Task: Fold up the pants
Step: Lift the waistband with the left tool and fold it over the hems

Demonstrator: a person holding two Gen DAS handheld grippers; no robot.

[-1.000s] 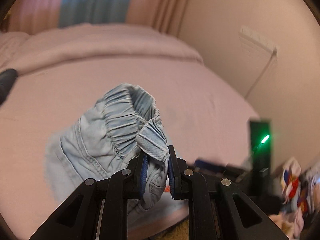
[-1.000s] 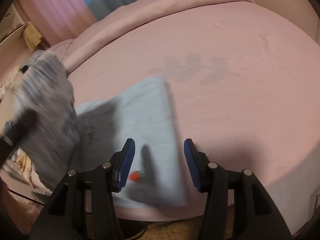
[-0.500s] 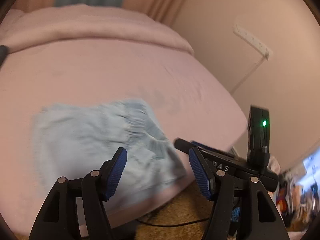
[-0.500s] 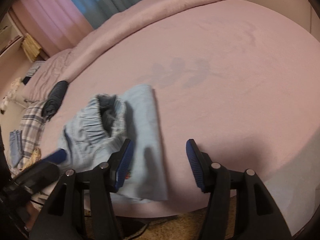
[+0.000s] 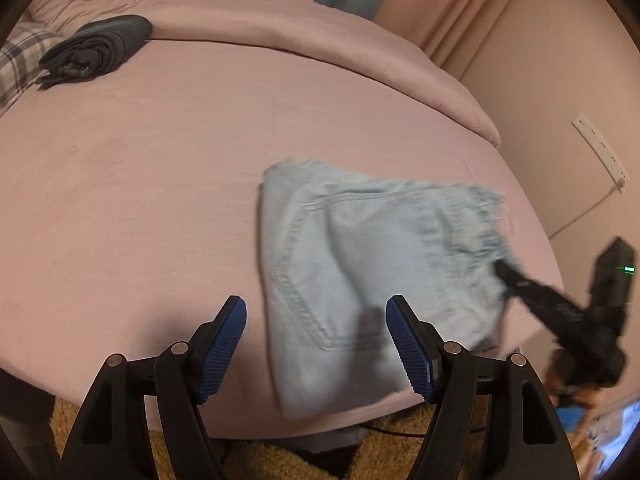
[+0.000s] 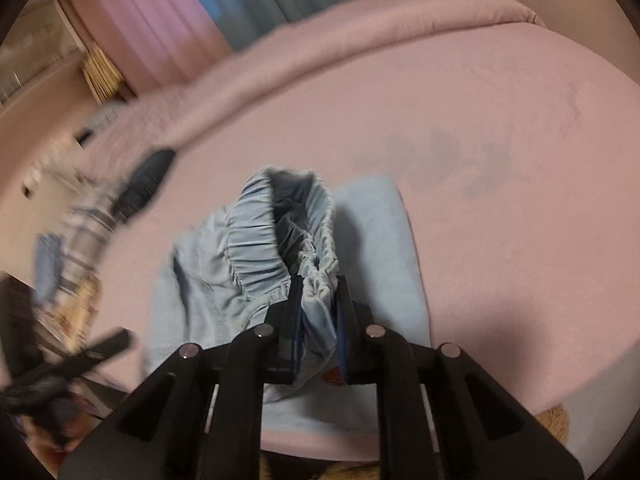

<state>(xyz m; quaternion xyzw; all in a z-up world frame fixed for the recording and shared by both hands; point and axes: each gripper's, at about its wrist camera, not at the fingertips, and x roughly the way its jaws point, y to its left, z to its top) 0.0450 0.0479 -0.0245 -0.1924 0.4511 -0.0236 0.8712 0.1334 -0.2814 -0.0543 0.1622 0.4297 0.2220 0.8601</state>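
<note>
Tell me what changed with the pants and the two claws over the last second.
The left claw let go of the pants' waistband and now hangs open. The right claw, open before, has clamped that waistband. The pants remain on the pink bed.

Pale blue denim pants (image 5: 360,272) with an elastic gathered waistband (image 6: 260,252) lie folded, lower right of centre; the waistband stands bunched, mid-frame.

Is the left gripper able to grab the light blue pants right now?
Probably yes: the left gripper is open, and the light blue denim pants lie on the pink bed just ahead, nothing between.
</note>
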